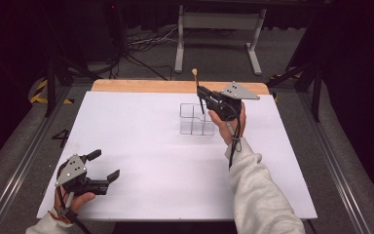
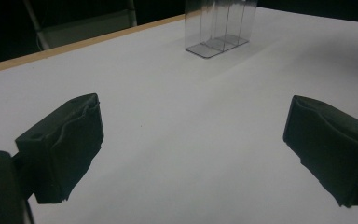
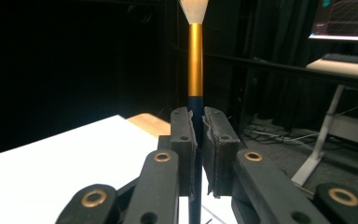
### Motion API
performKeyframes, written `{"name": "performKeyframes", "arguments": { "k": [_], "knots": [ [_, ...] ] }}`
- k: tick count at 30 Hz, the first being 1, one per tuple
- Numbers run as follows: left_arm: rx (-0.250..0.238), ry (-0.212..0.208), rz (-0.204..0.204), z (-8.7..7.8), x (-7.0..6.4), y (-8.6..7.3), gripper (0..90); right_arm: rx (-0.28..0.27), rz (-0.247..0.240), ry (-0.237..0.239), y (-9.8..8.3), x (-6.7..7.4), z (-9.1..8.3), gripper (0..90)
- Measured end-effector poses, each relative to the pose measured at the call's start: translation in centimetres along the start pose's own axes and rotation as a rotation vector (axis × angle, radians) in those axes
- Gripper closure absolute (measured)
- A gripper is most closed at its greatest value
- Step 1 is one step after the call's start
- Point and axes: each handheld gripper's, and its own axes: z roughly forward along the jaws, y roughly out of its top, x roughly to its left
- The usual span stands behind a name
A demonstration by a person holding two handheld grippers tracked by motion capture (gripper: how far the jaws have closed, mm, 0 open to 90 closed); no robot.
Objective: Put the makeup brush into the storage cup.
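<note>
Overhead, white table (image 1: pixel 141 146), dark room.

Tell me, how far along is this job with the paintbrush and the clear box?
Done: the right gripper has clamped the dark-handled brush with gold ferrule and pale bristles, upright, bristles up. In hand: in the high view it hangs above the clear plastic compartment organizer on the white tabletop. Left: probably lowering the brush into a compartment and letting go. The left gripper waits open, holding nothing.
</note>
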Motion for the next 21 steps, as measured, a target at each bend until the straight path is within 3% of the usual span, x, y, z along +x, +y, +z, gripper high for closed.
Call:
{"name": "performKeyframes", "arguments": {
  "k": [13,21],
  "knots": [
    [-0.002,-0.006,-0.002,-0.1,0.1,0.0,5.5,-0.044,0.027,-0.040,0.8,-1.3,0.7,83.8],
    [-0.005,-0.007,-0.006,-0.1,0.1,0.0,5.5,-0.045,0.068,-0.044,-0.2,-1.6,1.4,83.7]
  ]
}}
